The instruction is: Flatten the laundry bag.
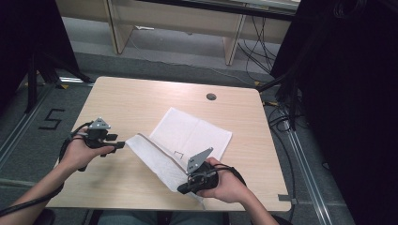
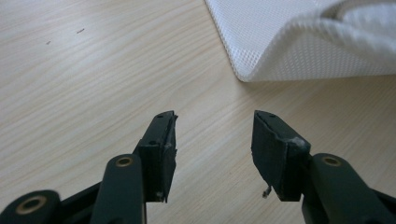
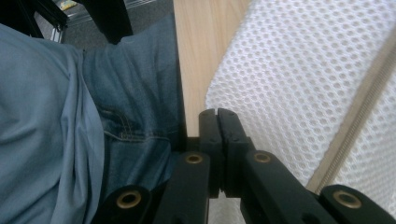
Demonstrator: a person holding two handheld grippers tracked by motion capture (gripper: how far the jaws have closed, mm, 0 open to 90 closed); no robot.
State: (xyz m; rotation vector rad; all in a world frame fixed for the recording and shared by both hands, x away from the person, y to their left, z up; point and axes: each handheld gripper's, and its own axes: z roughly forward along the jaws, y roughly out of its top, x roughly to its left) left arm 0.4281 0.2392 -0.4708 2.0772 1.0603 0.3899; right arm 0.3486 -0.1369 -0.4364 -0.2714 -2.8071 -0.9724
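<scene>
A white mesh cloth (image 1: 190,132) lies on the wooden table (image 1: 141,98), its near part drawn into a fold that runs from its left corner toward the front edge. My left gripper (image 1: 119,144) is just left of that corner, low over the wood. In the left gripper view its jaws (image 2: 217,116) are open with bare table between them and the cloth's curled corner (image 2: 289,42) ahead to the right. My right gripper (image 1: 183,189) is at the cloth's near end by the table's front edge. Its jaws (image 3: 217,112) are pressed together on the cloth's edge (image 3: 299,70).
A round cable hole (image 1: 211,96) sits at the back of the table. The table's front edge (image 3: 198,46) and the person's jeans (image 3: 130,93) lie directly beyond the right gripper. Cables and dark stands (image 1: 286,93) border the table's right side.
</scene>
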